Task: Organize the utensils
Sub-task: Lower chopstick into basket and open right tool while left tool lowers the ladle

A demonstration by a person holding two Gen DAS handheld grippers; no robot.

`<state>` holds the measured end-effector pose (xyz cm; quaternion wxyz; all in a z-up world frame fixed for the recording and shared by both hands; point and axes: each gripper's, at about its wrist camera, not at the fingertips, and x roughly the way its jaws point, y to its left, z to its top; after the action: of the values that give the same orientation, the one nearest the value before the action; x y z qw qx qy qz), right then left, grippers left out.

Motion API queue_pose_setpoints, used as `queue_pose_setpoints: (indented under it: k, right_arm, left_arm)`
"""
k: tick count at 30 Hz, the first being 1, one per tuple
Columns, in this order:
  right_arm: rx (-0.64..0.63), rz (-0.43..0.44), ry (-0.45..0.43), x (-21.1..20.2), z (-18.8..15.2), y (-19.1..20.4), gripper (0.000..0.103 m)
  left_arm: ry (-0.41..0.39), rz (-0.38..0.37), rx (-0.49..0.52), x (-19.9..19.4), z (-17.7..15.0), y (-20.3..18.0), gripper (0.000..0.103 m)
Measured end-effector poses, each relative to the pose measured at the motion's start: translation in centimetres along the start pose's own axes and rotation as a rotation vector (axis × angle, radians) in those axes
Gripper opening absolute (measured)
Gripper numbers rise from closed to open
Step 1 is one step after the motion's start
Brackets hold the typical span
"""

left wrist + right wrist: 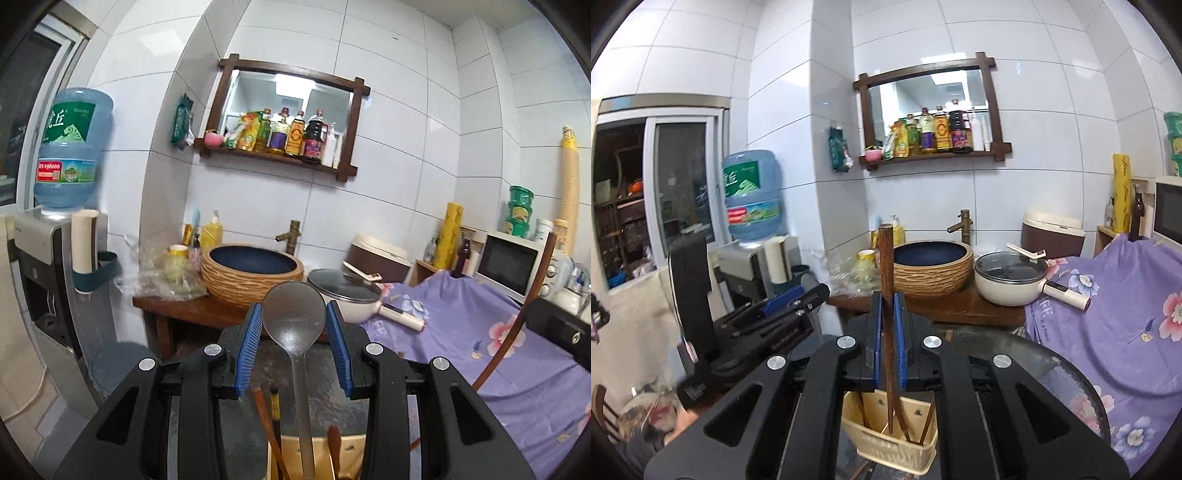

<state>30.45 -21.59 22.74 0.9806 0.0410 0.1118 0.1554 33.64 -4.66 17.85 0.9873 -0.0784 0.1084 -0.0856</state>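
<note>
In the left wrist view, my left gripper (293,306) is shut on the bowl of a translucent grey ladle (293,328). Its blue pads (245,350) press both rims. The ladle's handle runs down into a cream utensil basket (317,456) that holds several wooden utensils (264,413). In the right wrist view, my right gripper (887,295) is shut on a dark wooden stick-like utensil (885,258). It stands upright with its lower end inside the cream basket (886,443). The left gripper (798,299) shows at the left there. The right gripper (561,332) shows at the right edge of the left view.
The basket stands on a round dark glass table (1052,365). Behind it are a woven basin (932,269) with a brass tap, a lidded white pot (1010,280), a purple floral cloth (1108,314), a water dispenser (55,258) and a microwave (511,262).
</note>
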Motion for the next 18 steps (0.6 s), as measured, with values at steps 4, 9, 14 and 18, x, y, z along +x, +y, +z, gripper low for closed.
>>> queue_pose_setpoints:
  k: [4,9,14,18]
  right_arm:
    - [-0.008,-0.047,0.011,2.3,-1.6,-0.8,0.007]
    - [0.034,-0.048,0.078,4.6,-5.0,-2.0,0.007]
    - [0.034,-0.049,0.116,5.4,-7.4,-2.2,0.007]
    - [0.025,-0.048,0.145,5.9,-9.1,-2.1,0.007]
  left_arm:
    - [-0.013,0.026,0.014,1.7,-1.9,-0.3,0.035]
    - [0.042,0.021,0.012,3.0,-4.9,0.0,0.035]
    - [0.091,0.014,0.026,3.5,-7.0,0.5,0.035]
    - [0.12,0.005,0.053,3.4,-8.4,0.3,0.035]
